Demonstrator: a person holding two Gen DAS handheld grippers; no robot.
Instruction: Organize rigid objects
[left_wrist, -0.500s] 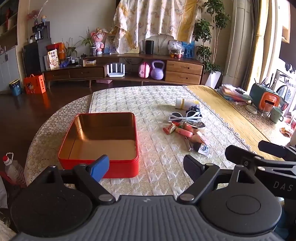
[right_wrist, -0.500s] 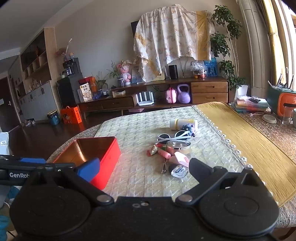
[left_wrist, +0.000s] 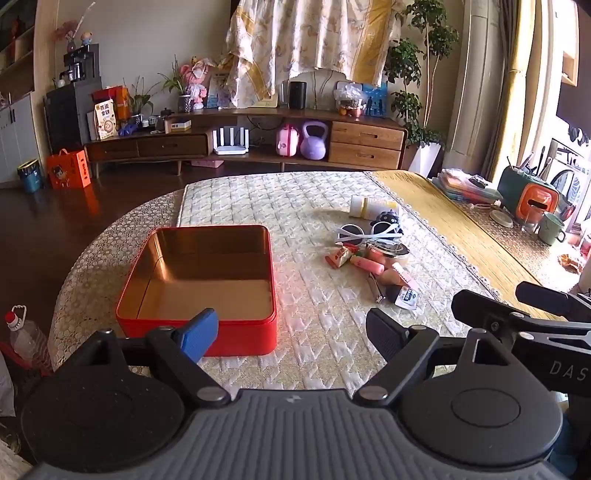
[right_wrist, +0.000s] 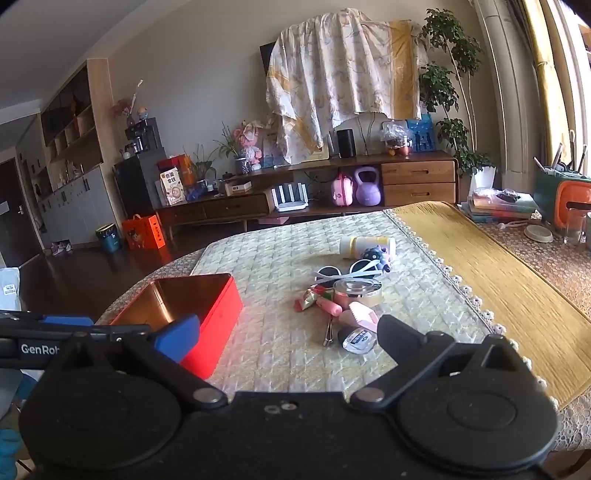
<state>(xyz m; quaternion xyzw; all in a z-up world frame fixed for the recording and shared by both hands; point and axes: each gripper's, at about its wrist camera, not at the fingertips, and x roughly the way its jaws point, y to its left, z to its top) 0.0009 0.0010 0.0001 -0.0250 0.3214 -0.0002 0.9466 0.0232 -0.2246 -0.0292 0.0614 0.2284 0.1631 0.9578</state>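
— Tin (left_wrist: 207, 273) first: where is it sitting?

— I'm seeing the red tin on the left half of the quilted tablecloth (left_wrist: 314, 206), open side up, with nothing in it that I can make out. My left gripper (left_wrist: 291, 332) is hovering just in front of its near wall, and the blue pad is overlapping that wall in the left wrist view, though I can't tell if it is touching.

— And its fingers?

— They are standing wide apart, with only tablecloth showing between them.

— What is lying to the right of the tin?

— A small heap of loose things, well apart from it. At the far end a pale bottle (left_wrist: 373, 206) is lying on its side, with a little dark toy (left_wrist: 388, 218) just beside it. Nearer to me, white-framed sunglasses (left_wrist: 369, 232) are resting against a round jar (left_wrist: 388, 251) with a shiny lid. A snack wrapper (left_wrist: 338, 256) and a pink tube (left_wrist: 365, 264) are lying left of the jar, and a nail clipper (left_wrist: 376, 288) is closest to me.

— And the right side?

— My right gripper (right_wrist: 290, 339) is hanging over the near edge of the cloth, fingers spread as wide as they go and gripping nothing. In its view the heap is sitting just beyond the black fingertip (right_wrist: 391, 332).
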